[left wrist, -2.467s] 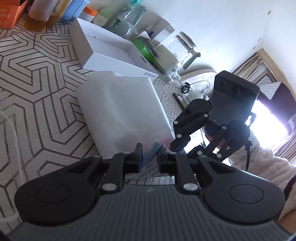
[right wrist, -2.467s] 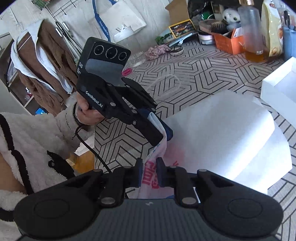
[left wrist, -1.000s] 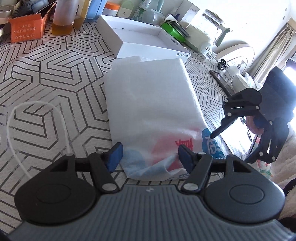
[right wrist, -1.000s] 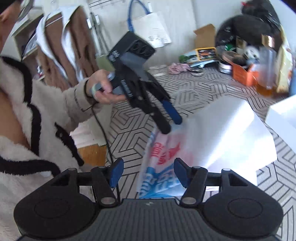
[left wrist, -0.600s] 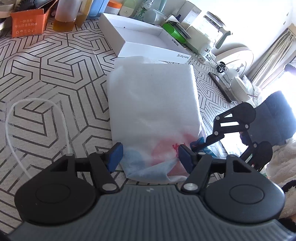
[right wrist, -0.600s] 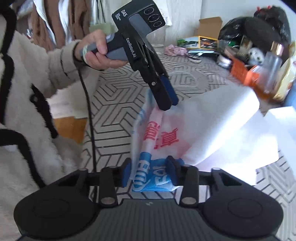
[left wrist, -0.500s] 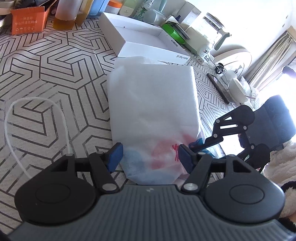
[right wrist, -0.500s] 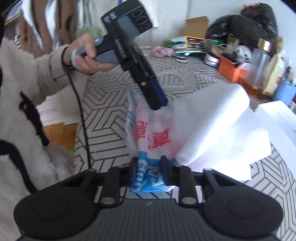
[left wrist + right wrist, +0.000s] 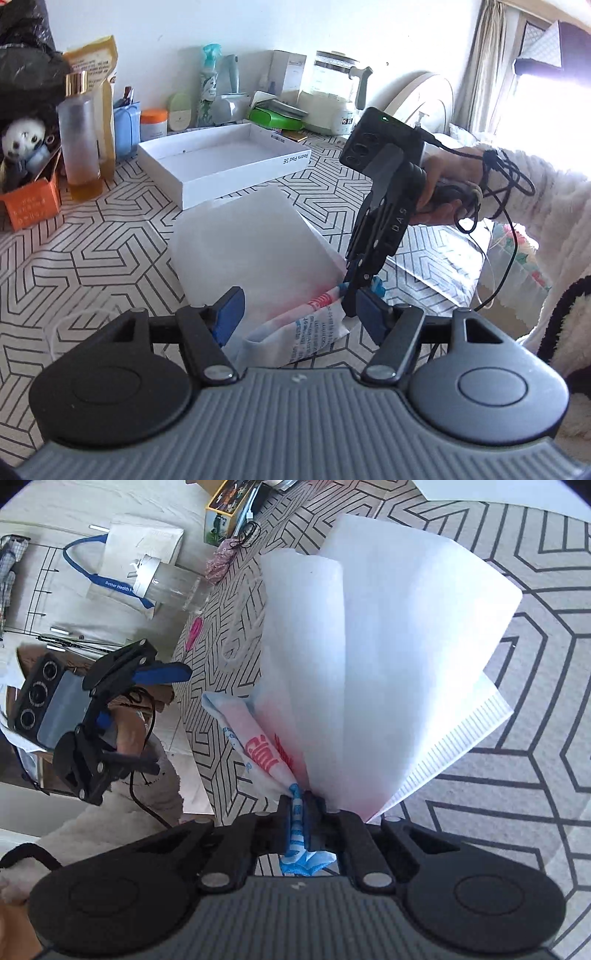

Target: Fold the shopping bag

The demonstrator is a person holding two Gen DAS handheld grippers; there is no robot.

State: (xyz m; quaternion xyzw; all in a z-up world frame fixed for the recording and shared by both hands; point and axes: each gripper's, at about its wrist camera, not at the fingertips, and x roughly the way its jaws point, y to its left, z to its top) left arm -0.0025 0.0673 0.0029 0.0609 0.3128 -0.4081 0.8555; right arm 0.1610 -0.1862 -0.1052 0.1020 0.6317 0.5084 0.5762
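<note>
My right gripper (image 9: 300, 806) is pinching the printed corner of the bag (image 9: 388, 657), low in the frame's centre, while my left gripper (image 9: 297, 314) is hanging spread and empty, so the thin plastic is risking slipping and the fold opening.
</note>
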